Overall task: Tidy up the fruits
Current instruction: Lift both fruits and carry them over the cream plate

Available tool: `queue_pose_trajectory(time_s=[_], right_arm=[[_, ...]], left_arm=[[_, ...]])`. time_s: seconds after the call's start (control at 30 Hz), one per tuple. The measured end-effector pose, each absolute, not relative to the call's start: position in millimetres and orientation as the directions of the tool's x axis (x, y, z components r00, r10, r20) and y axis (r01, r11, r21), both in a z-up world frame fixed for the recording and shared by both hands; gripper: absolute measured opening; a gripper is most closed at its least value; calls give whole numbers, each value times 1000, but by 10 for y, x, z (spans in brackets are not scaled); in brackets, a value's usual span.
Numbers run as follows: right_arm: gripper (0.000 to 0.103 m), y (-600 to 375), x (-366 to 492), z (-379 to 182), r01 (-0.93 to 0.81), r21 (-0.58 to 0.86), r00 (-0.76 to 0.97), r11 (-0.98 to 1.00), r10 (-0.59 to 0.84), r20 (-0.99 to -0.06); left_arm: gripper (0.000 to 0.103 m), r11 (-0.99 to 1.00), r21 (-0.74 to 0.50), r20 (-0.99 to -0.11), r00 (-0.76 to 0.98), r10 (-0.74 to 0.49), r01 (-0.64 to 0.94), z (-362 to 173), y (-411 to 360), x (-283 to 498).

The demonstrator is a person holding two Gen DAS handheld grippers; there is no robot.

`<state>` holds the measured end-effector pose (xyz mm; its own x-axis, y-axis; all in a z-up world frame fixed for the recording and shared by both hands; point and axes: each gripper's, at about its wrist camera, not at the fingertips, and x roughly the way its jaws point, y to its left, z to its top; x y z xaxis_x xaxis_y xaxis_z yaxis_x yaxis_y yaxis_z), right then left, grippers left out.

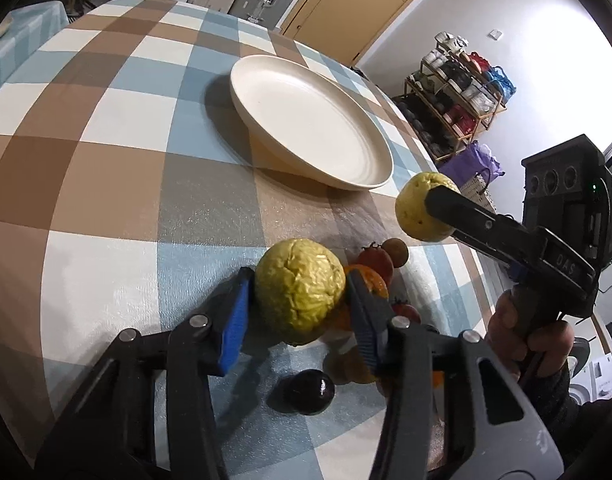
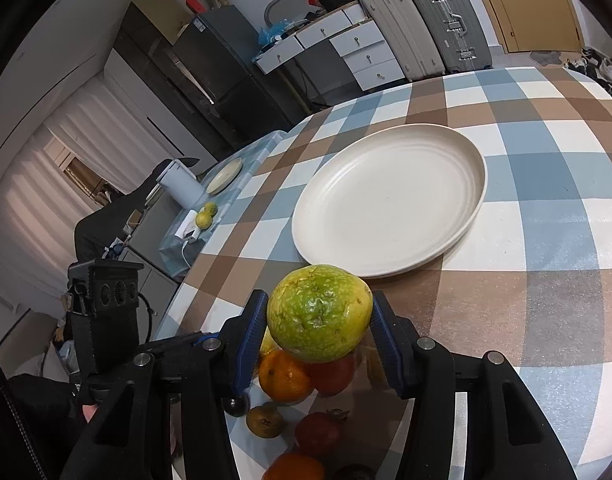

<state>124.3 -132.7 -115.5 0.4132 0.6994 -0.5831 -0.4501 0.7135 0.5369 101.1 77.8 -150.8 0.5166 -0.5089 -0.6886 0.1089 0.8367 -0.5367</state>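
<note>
- Two handheld grippers work over a round table (image 1: 106, 168) covered in a blue, brown and white checked cloth.
- Left gripper (image 1: 300, 304): its blue-padded fingers (image 1: 236, 320) are clenched on a wrinkled yellow-green round fruit (image 1: 300, 290), one pad against each side, at the near part of the table.
- Right gripper (image 2: 320, 320): its jaws grasp a smoother green-yellow round fruit (image 2: 320, 312), raised above the cloth; the left wrist view shows this same fruit to the right, beyond the table's edge line, with a hand (image 1: 526, 340) on the gripper's handle.
- Empty cream-white round plate (image 2: 390, 200) sits on the cloth farther away, apart from both held fruits.
- Loose fruits lie in a cluster on the near cloth beneath the grippers: an orange mandarin (image 2: 284, 376), a red tomato with a dried stem (image 2: 318, 434), a small brown round fruit (image 2: 265, 422) and a glossy dark purple round fruit (image 1: 310, 392).
- Grey suitcases (image 2: 446, 20) and white drawers (image 2: 366, 54) stand by the far wall.
</note>
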Motion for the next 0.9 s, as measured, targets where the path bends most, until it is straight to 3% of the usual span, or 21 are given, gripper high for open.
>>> queue_pose_trajectory(time_s=[0.6,0.9], right_arm=[[52,-1327,1230,-1145,-452,533,417,715,697,-583],[52,-1398,1249,-1054,-453,535,436,713,701,-565]], left_arm=[[43,827,-553,-665,541,-515,107,-1428,894,993],[43,841,-526,-637,596,-489,127,-1090,1004,1178]])
